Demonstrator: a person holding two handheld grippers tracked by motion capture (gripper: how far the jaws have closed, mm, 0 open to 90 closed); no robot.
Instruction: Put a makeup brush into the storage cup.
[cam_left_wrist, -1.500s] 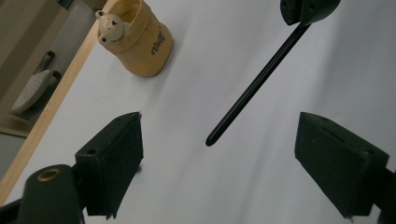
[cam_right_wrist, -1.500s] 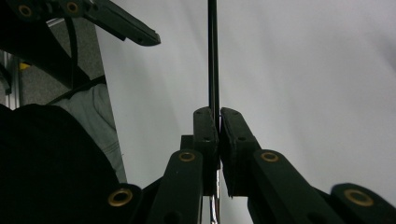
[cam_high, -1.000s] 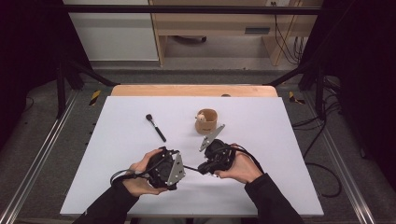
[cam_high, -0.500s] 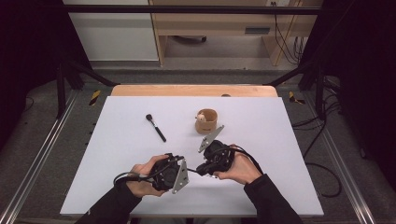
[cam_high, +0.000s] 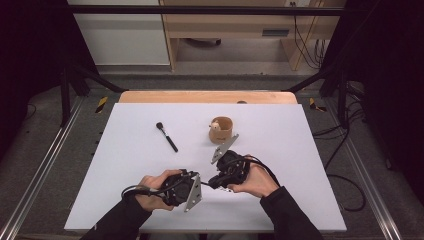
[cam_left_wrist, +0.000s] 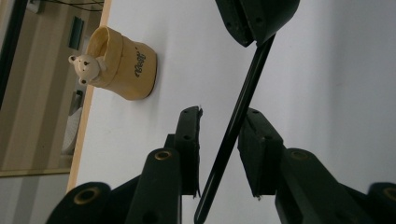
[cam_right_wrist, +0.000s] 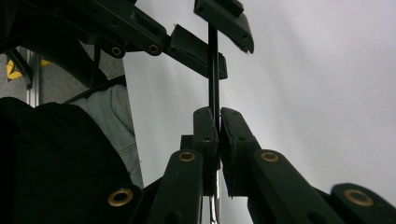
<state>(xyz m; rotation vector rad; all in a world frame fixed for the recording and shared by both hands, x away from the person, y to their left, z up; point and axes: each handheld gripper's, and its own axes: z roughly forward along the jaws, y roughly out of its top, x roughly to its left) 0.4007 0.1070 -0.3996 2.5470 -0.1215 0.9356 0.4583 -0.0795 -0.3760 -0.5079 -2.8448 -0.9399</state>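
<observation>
My right gripper (cam_right_wrist: 218, 112) is shut on a thin black stick (cam_right_wrist: 214, 70) and holds it out over the white table (cam_high: 300, 150). The stick's far end runs between the jaws of my left gripper (cam_left_wrist: 223, 112), which have just been closing. In the left gripper view the stick (cam_left_wrist: 233, 133) lies against one pad and a gap remains at the other. From above, the left gripper (cam_high: 202, 184) and right gripper (cam_high: 213, 183) face each other tip to tip near the table's front. A tan bear cup (cam_high: 220, 130) stands upright behind them.
A black makeup brush (cam_high: 167, 136) lies on the table, left of the cup (cam_left_wrist: 119, 63). A wooden strip (cam_high: 200, 96) edges the table's far side. Metal rails and cables run along the floor on both sides.
The left gripper has rolled, so its grey plate now tips toward the right gripper. Both hands have stayed where they were, and the right gripper still holds the stick.
</observation>
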